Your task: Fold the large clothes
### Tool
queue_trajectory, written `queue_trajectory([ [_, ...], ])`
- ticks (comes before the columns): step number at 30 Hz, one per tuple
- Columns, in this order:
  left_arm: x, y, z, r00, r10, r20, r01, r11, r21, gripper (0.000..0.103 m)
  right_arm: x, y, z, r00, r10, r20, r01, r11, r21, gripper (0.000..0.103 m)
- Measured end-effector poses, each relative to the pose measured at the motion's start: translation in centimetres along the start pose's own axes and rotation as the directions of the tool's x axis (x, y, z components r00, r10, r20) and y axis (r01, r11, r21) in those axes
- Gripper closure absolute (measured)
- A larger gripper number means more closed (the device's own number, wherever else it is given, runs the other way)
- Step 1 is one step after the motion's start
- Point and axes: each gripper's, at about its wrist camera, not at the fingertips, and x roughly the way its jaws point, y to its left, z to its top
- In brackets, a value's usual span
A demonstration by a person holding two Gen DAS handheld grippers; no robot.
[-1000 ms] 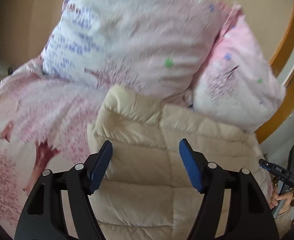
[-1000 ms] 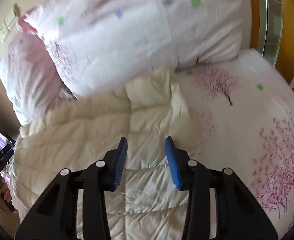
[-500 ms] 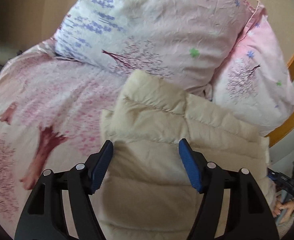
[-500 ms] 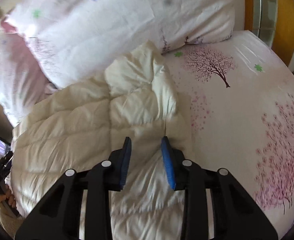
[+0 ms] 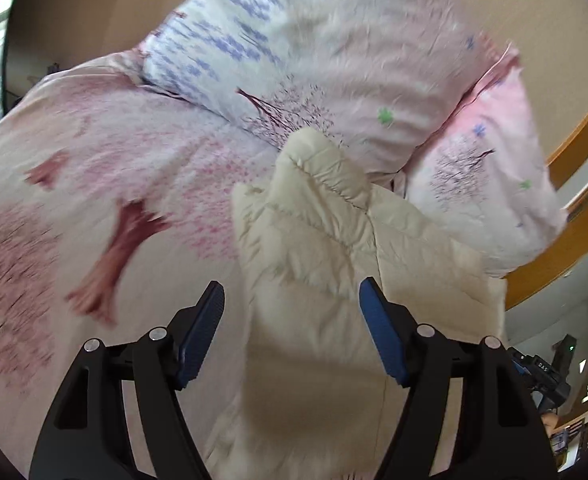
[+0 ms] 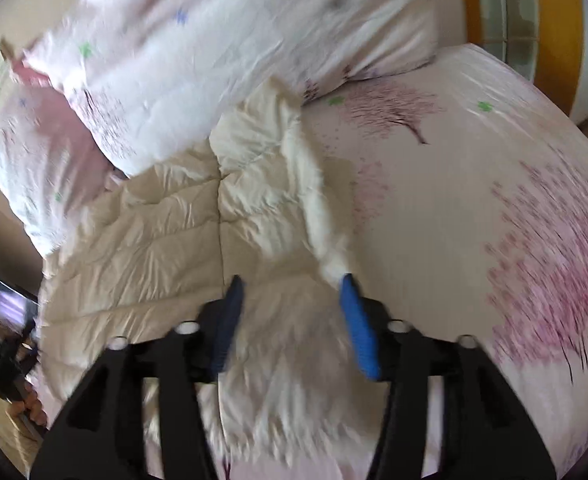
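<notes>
A cream quilted puffer jacket [image 5: 326,264] lies on the bed, its top end against the pillows. It also shows in the right wrist view [image 6: 181,232]. My left gripper [image 5: 291,308] is open and hovers over the jacket's left edge, holding nothing. My right gripper [image 6: 291,300] is open over the jacket's right edge, with cream fabric lying between its blue pads [image 6: 354,312]. Whether the pads touch the fabric I cannot tell. The jacket's near end is hidden below both grippers.
The bed cover [image 5: 93,200] is pale pink with a tree print; it also shows in the right wrist view [image 6: 474,208]. Two printed pillows [image 5: 334,60] [image 5: 490,168] lean at the head of the bed. A wooden frame [image 5: 566,240] runs at the right.
Both grippers have pulled back from the pillows, so more of the jacket shows. The right gripper narrowed half a second ago and has opened wider now. The left stays open.
</notes>
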Motion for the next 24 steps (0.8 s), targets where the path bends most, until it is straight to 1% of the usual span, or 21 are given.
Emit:
queue_trajectory([
  [1, -0.6, 0.4, -0.4, 1.000, -0.008, -0.002, 0.008, 1.000, -0.012, 0.032, -0.1, -0.8, 0.0, 1.000, 0.013, -0.001, -0.013, 1.000, 0.022, 0.029],
  [2, -1.3, 1.1, -1.0, 1.000, -0.023, -0.010, 0.023, 0.999, -0.037, 0.030, -0.7, -1.6, -0.5, 0.999, 0.032, -0.009, -0.031, 0.998, 0.057, 0.029],
  [4, -2.2, 2.3, -2.4, 0.998, -0.049, -0.030, 0.046, 0.994, -0.100, 0.029, -0.7, -3.6, -1.3, 0.995, 0.080, -0.057, -0.071, 0.987, 0.145, 0.028],
  [6, -2.5, 2.9, -3.4, 0.997, -0.069, -0.047, 0.062, 0.989, -0.133, 0.028, -0.5, -5.0, -2.3, 0.988, 0.117, -0.099, -0.094, 0.972, 0.214, 0.028],
  [7, -2.8, 3.1, -4.0, 0.996, -0.069, -0.056, 0.060, 0.987, -0.146, 0.028, -0.6, -5.4, -3.2, 0.983, 0.138, -0.118, -0.105, 0.963, 0.249, 0.028],
  [9, -3.1, 3.5, -5.3, 0.994, -0.076, -0.083, 0.061, 0.983, -0.173, 0.028, -0.2, -6.4, -4.0, 0.973, 0.180, -0.144, -0.128, 0.941, 0.312, 0.028],
  [11, -2.9, 3.7, -6.4, 0.987, -0.113, -0.111, 0.088, 0.974, -0.209, 0.028, 0.1, -6.7, -4.6, 0.958, 0.239, -0.157, -0.171, 0.919, 0.356, 0.028],
  [12, -2.8, 3.8, -6.8, 0.984, -0.128, -0.124, 0.098, 0.970, -0.222, 0.028, 0.5, -6.9, -4.9, 0.947, 0.278, -0.164, -0.198, 0.901, 0.385, 0.028],
  [13, -2.6, 3.8, -7.1, 0.981, -0.140, -0.134, 0.106, 0.966, -0.235, 0.028, 0.5, -6.8, -5.1, 0.940, 0.300, -0.164, -0.215, 0.891, 0.399, 0.028],
  [14, -2.6, 3.3, -7.4, 0.983, -0.138, -0.123, 0.107, 0.968, -0.227, 0.028, 0.8, -6.8, -5.1, 0.934, 0.318, -0.162, -0.230, 0.883, 0.409, 0.028],
  [16, -2.0, 2.6, -7.6, 0.980, -0.147, -0.134, 0.113, 0.966, -0.232, 0.028, 1.2, -6.7, -5.2, 0.923, 0.355, -0.150, -0.260, 0.861, 0.437, 0.027],
  [21, -0.7, 1.5, -7.4, 0.979, -0.166, -0.121, 0.129, 0.956, -0.263, 0.028, 1.8, -6.6, -5.0, 0.921, 0.374, -0.109, -0.284, 0.836, 0.469, 0.028],
  [23, -0.2, 1.3, -7.2, 0.977, -0.183, -0.111, 0.143, 0.946, -0.292, 0.029, 1.8, -6.5, -5.0, 0.922, 0.373, -0.102, -0.286, 0.835, 0.471, 0.033],
  [24, -0.1, 1.4, -7.1, 0.977, -0.186, -0.104, 0.147, 0.942, -0.301, 0.030, 2.0, -6.5, -5.1, 0.922, 0.375, -0.100, -0.288, 0.834, 0.471, 0.039],
])
